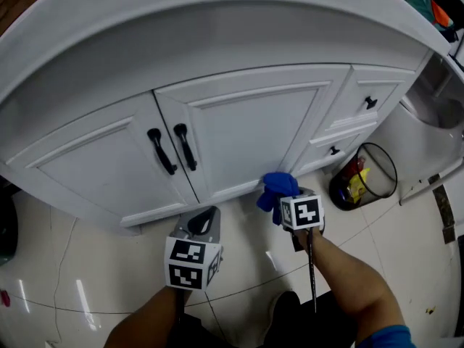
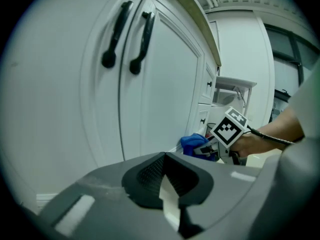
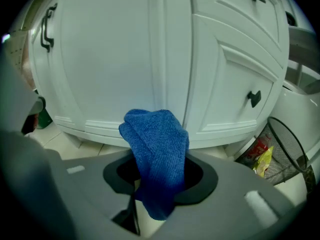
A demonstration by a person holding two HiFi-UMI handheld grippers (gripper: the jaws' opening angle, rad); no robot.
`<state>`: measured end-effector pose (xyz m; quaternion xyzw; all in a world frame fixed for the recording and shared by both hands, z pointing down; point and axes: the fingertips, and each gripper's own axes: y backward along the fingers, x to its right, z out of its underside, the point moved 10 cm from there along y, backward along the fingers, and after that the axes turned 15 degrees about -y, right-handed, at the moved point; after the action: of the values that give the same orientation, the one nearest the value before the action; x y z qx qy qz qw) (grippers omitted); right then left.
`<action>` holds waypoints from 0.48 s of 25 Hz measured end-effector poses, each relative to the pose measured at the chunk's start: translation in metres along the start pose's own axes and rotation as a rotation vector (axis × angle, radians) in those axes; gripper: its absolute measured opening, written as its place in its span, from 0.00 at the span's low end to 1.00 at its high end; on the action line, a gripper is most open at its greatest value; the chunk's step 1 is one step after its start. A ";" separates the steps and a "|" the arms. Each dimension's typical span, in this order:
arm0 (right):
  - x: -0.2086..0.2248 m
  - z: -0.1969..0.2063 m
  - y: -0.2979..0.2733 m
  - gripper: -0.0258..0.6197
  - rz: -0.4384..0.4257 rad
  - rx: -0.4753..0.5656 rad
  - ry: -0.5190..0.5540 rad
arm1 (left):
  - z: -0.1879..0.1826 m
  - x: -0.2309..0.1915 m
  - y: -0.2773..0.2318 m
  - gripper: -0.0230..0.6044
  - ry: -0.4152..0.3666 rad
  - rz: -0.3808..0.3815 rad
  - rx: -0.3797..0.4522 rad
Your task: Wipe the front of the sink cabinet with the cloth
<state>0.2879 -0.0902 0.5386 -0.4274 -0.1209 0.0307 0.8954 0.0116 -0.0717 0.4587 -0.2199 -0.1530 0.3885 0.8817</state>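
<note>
The white sink cabinet [image 1: 246,133] fills the head view, with two doors and two black handles [image 1: 172,149]. A blue cloth [image 1: 277,191] is bunched in my right gripper [image 1: 279,196], which is shut on it and sits at the bottom rail of the right door. In the right gripper view the blue cloth [image 3: 157,154] sticks up between the jaws, close to the cabinet's lower edge [image 3: 150,126]. My left gripper [image 1: 205,223] hangs low in front of the doors, shut and holding nothing. The left gripper view shows the door handles [image 2: 127,39] and the cloth [image 2: 196,145] beyond.
Two small drawers with black knobs [image 1: 370,103] lie right of the doors. A wire bin [image 1: 362,176] with coloured rubbish stands on the tiled floor at the right, beside a white appliance [image 1: 435,122]. A dark object [image 1: 6,227] sits at the left edge.
</note>
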 end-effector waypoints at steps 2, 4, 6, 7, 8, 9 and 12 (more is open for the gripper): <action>-0.022 0.006 0.004 0.29 -0.054 -0.050 0.017 | 0.000 -0.012 0.018 0.05 0.013 -0.038 0.011; -0.051 0.009 0.013 0.29 -0.137 -0.080 0.050 | 0.002 -0.025 0.036 0.05 0.030 -0.080 0.023; -0.081 0.004 0.030 0.29 -0.235 -0.070 0.086 | 0.005 -0.037 0.055 0.05 0.045 -0.118 0.030; -0.096 -0.002 0.042 0.29 -0.284 -0.048 0.096 | 0.006 -0.043 0.064 0.05 0.050 -0.139 0.032; -0.110 -0.008 0.056 0.29 -0.333 -0.020 0.099 | 0.008 -0.048 0.073 0.05 0.054 -0.160 0.033; -0.124 -0.014 0.070 0.29 -0.382 0.012 0.095 | 0.010 -0.054 0.082 0.05 0.056 -0.180 0.032; -0.163 -0.029 0.119 0.29 -0.519 0.123 0.092 | 0.016 -0.064 0.105 0.05 0.074 -0.228 0.028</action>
<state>0.1428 -0.0631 0.3979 -0.3277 -0.1836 -0.2120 0.9022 -0.1020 -0.0525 0.4133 -0.2028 -0.1391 0.2794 0.9282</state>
